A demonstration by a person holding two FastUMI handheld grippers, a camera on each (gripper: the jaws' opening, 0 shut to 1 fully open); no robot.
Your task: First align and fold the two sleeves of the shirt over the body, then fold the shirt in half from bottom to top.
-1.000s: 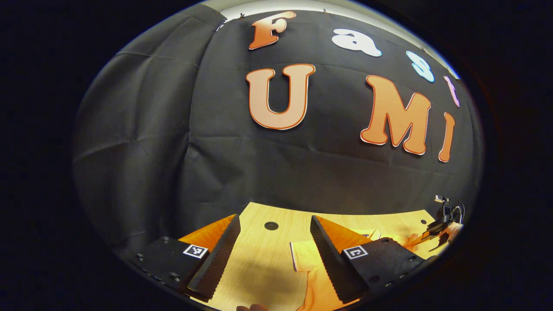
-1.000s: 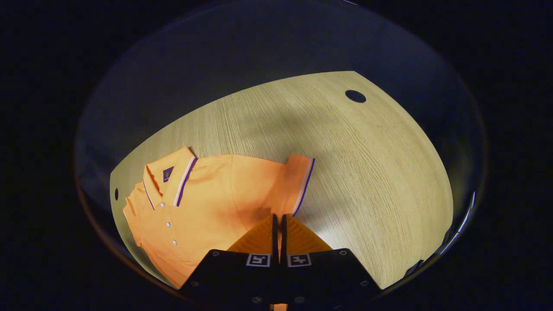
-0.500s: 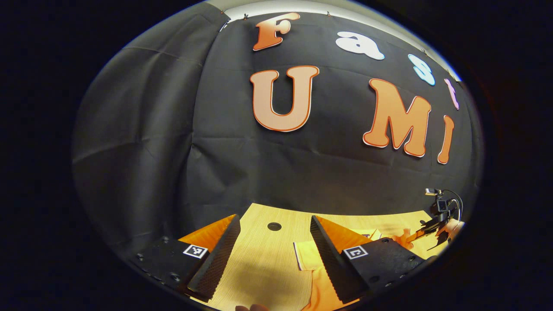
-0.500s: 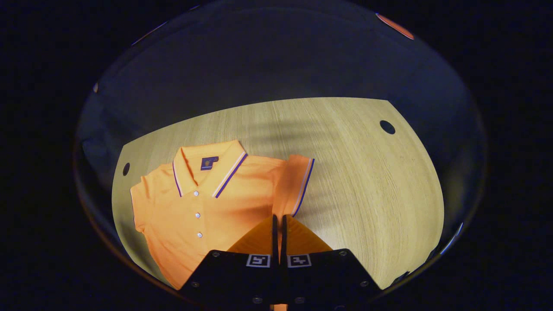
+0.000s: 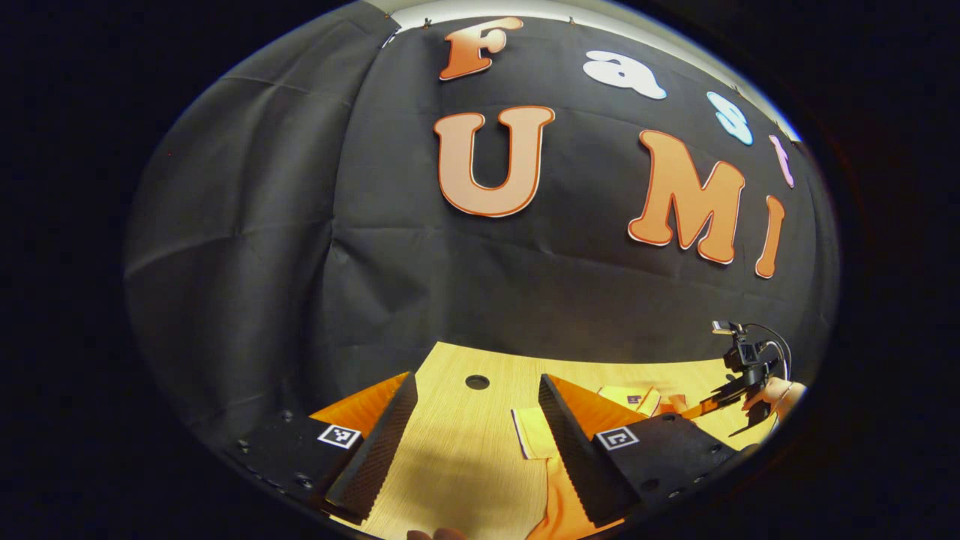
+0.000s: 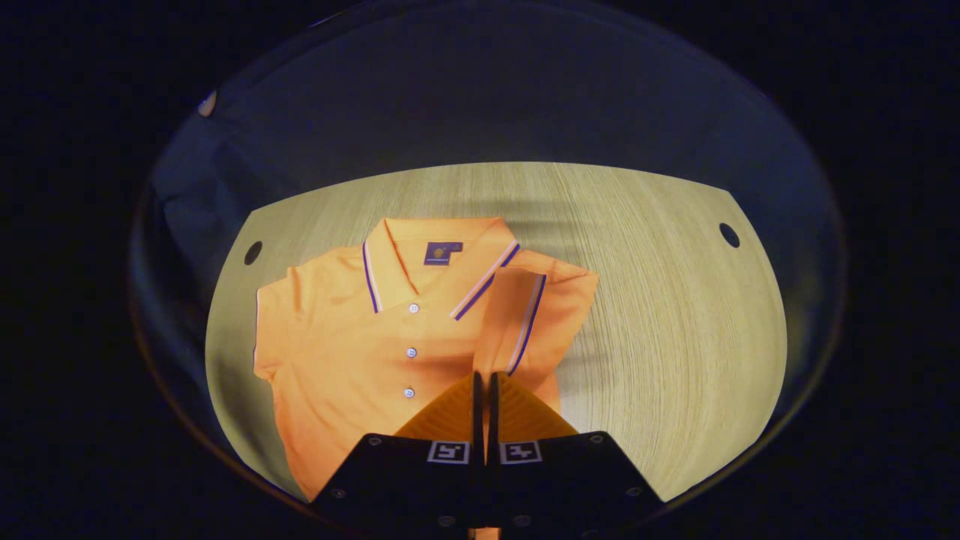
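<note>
While pinched together on the shirt's right sleeve (image 6: 525, 322), right gripper (image 6: 484, 386) fingers (image 6: 450, 412) near-touching, cloth caught between them, sleeve lifted and pulled in over the shirt body beside the collar (image 6: 442, 262). Orange polo shirt (image 6: 360, 360) lying face-up on the wooden counter (image 6: 675, 322), buttons up the middle, other sleeve (image 6: 281, 315) flat and unfolded at the far side. Left gripper (image 5: 476, 431) fingers spread wide, gripping nothing, hovering above counter (image 5: 450, 465) at the shirt's edge (image 5: 536, 435). Seen in left gripper view further off: the right gripper (image 5: 739, 375) with a hand (image 5: 776, 394) on it, over the shirt. Round holes (image 6: 728, 235) in counter near its corners.
</note>
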